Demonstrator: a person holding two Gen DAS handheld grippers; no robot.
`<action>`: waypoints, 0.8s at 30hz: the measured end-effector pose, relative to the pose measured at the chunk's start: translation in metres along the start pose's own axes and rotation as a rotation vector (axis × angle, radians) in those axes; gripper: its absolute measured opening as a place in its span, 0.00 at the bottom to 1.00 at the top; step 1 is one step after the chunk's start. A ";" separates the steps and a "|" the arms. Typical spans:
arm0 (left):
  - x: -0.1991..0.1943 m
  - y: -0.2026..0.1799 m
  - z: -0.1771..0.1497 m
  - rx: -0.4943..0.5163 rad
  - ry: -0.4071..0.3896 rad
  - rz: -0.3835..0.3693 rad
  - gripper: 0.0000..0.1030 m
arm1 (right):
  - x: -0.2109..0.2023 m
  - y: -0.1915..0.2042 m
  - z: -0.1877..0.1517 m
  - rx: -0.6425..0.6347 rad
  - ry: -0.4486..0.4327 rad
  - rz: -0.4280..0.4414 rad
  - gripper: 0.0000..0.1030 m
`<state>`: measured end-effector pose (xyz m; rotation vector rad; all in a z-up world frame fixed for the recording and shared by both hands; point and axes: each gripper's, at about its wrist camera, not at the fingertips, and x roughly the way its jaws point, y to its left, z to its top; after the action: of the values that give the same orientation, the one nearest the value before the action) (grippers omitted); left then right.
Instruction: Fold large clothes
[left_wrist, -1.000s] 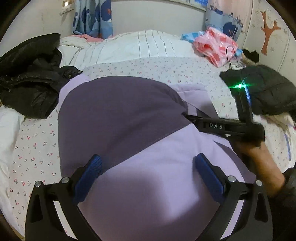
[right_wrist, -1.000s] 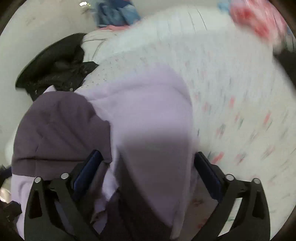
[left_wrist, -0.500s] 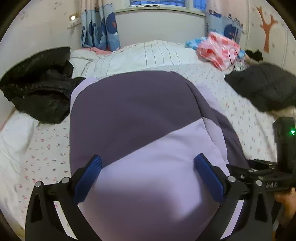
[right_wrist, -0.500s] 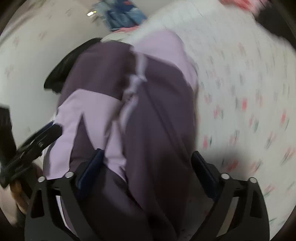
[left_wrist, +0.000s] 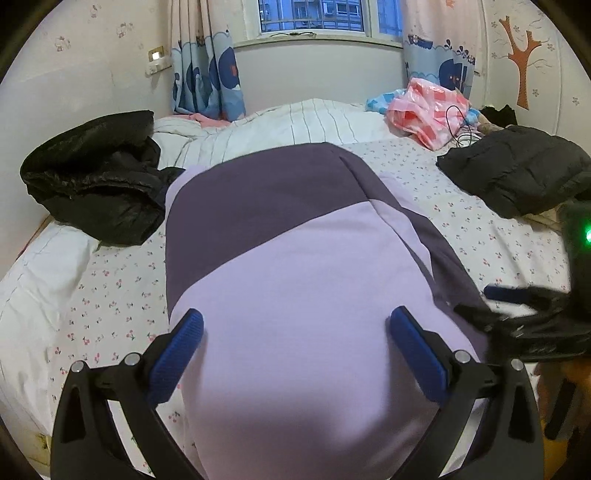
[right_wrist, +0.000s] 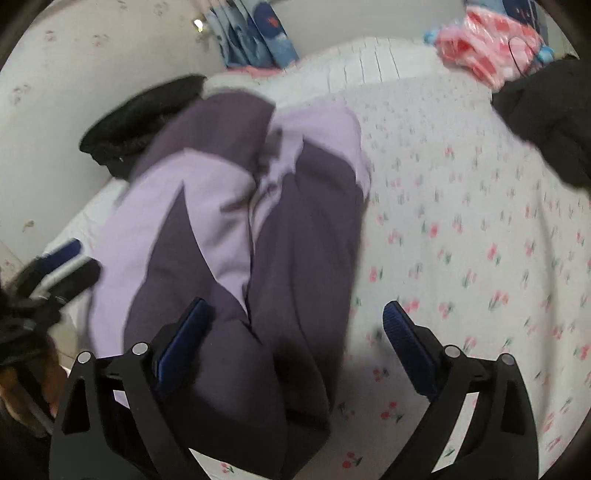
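No readable writing anywhere in these shots, no brand or label I could make out. One two-tone garment of lilac and dark purple fabric (left_wrist: 295, 266) lay on the bed with the white cherry-print sheet (left_wrist: 110, 295), filling the middle of the left wrist view. The left gripper (left_wrist: 295, 332) had its blue-padded fingers wide apart over the lilac part, nothing clamped. The right gripper (right_wrist: 295, 325) was spread apart too, dark purple cloth running up between its fingers toward 12 o'clock; that view was blurry. Two black puffy jackets: one (left_wrist: 96, 177) at 10 o'clock, the other (left_wrist: 517, 177) at 2 o'clock. One pink-and-white checked plastic bag (left_wrist: 428, 110) sat at 1 o'clock, and two blue cartoon curtains (left_wrist: 207, 77) flanked the window.
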<state>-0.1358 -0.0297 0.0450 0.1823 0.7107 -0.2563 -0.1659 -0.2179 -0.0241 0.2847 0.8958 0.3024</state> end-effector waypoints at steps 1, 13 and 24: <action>-0.001 -0.001 -0.001 0.002 0.002 -0.003 0.94 | 0.003 -0.001 -0.003 0.024 0.008 0.009 0.89; -0.016 0.006 -0.015 0.001 -0.017 -0.016 0.94 | 0.011 -0.009 -0.018 0.106 0.000 0.025 0.90; -0.025 0.105 -0.024 -0.314 -0.024 -0.056 0.94 | -0.011 -0.009 0.027 0.095 -0.006 0.017 0.93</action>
<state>-0.1378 0.0804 0.0517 -0.1394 0.7230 -0.1968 -0.1492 -0.2337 -0.0039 0.3811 0.9034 0.2747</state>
